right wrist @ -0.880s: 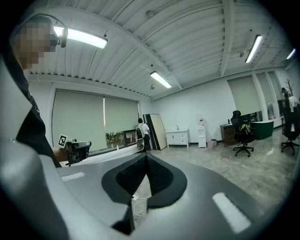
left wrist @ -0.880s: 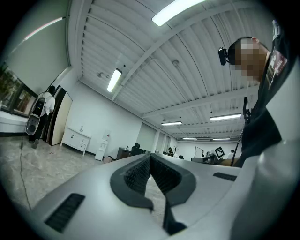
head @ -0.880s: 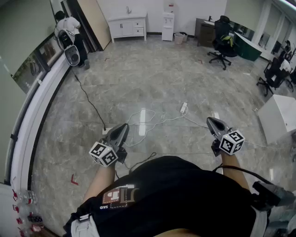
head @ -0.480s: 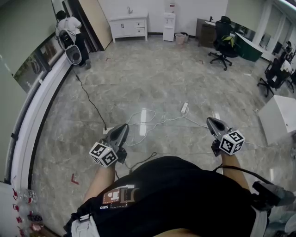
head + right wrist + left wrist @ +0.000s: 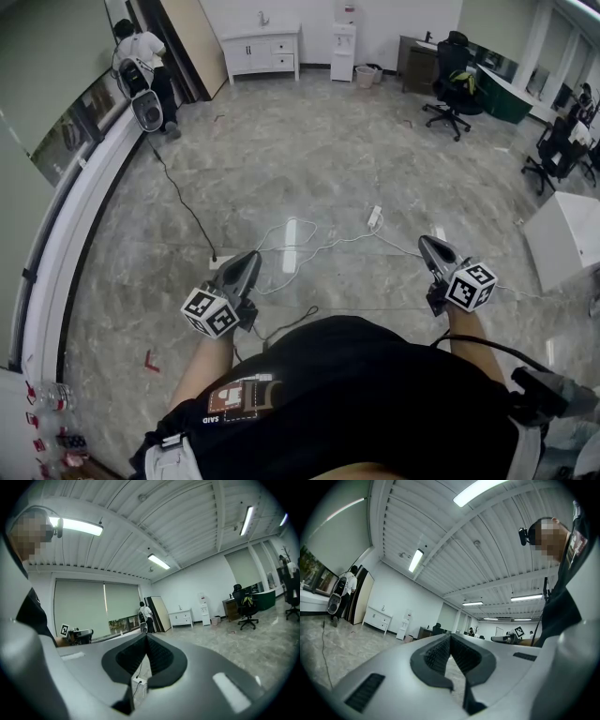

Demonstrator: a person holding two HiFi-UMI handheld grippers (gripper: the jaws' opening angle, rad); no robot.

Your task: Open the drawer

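Head view: left gripper point(image 5: 249, 258) and right gripper point(image 5: 427, 244) unmoved, fingers point(image 5: 436, 656) clenched empty.

Two white drawers point(image 5: 280, 62) sit stacked in the right half of a low white cabinet point(image 5: 242, 56). The cabinet stands against the far wall point(image 5: 314, 19), well across the marbled floor point(image 5: 309, 150). Both drawer fronts look flush with the cabinet face, pushed in. Their handles are too small to make out.
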